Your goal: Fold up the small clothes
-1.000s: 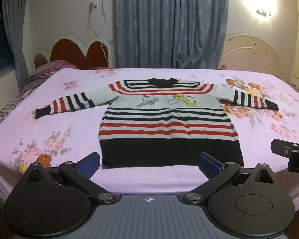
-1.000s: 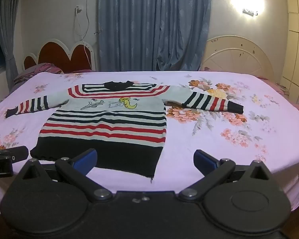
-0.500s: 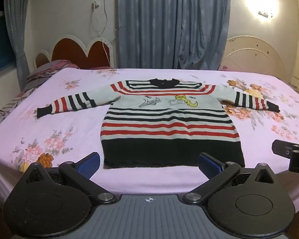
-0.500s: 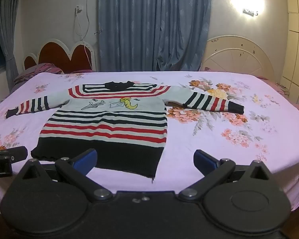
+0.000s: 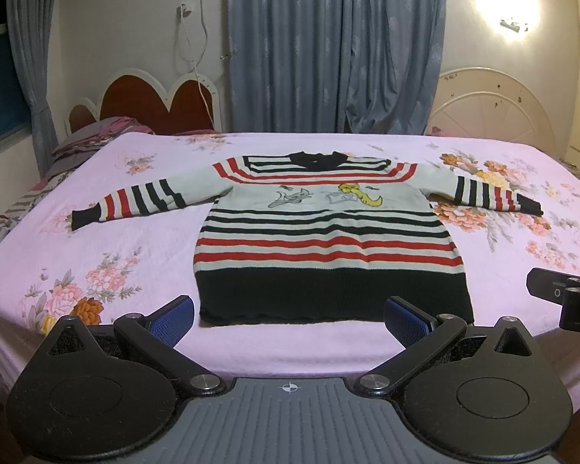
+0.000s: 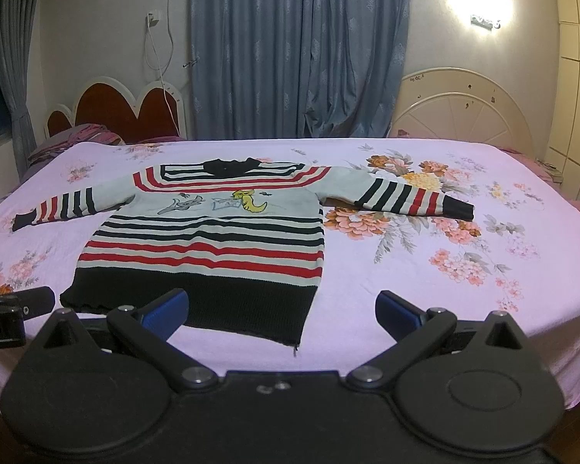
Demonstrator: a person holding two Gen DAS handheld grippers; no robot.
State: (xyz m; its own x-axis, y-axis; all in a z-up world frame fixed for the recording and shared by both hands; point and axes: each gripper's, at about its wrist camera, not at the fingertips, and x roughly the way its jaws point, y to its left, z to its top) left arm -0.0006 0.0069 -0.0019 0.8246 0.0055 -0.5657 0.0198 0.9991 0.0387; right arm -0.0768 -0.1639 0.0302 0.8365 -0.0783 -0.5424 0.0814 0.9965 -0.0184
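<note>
Sweater lies flat, unfolded, sleeves spread, hem at bed front edge. Left gripper and right gripper spread wide, empty. All folds remain.

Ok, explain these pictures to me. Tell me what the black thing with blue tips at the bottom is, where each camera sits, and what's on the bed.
There is no robot here. A person holds a hand tool in each hand, and each tool has two fingers with blue pads and a wide-angle camera looking forward along them. One picture comes from the left gripper, the other from the right gripper. Each tool also shows at the edge of the other's picture. Both grippers are open and hold nothing, hanging at the near edge of the bed. A striped sweater lies flat on the pink flowered sheet, sleeves spread out to both sides, collar away from the cameras. It is not yet folded.
</note>
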